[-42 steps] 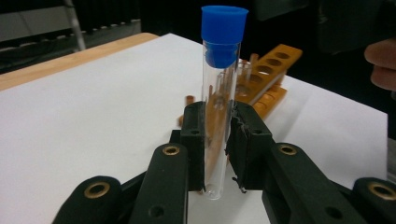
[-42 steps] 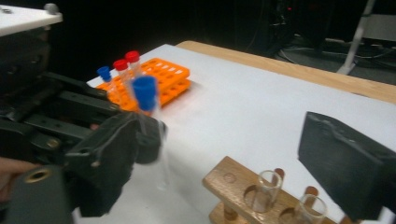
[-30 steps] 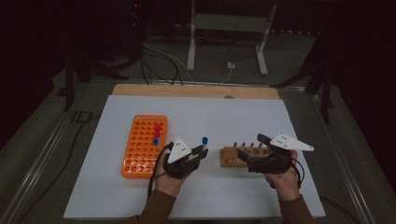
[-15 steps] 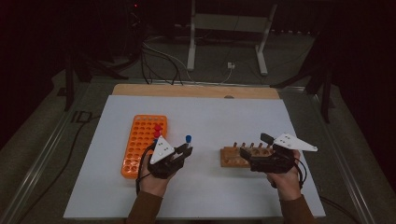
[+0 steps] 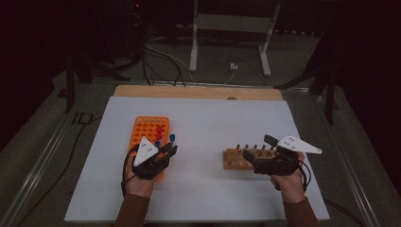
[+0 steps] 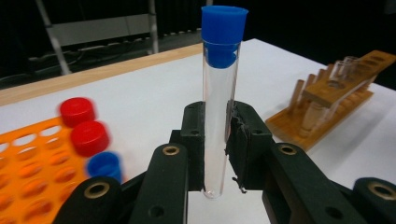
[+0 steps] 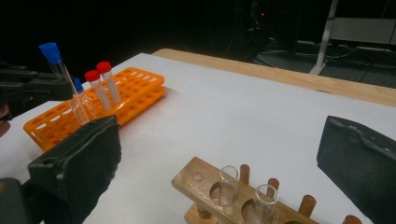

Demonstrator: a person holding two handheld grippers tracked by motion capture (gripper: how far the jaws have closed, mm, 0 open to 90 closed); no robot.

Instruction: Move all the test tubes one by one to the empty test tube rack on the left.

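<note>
left tool [image 6: 215, 154] | clamps blue-capped tube [image 6: 220, 98] upright | beside orange rack [image 5: 150, 130]

Lab bench, orange tube rack [image 5: 147, 137], wooden rack [image 5: 245, 158]

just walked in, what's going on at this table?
A person works two handheld grippers. The left gripper is shut on a blue-capped test tube, held upright beside the orange rack, which holds two red-capped tubes and a blue-capped one. The right gripper hangs open over the wooden rack, which holds uncapped glass tubes.
</note>
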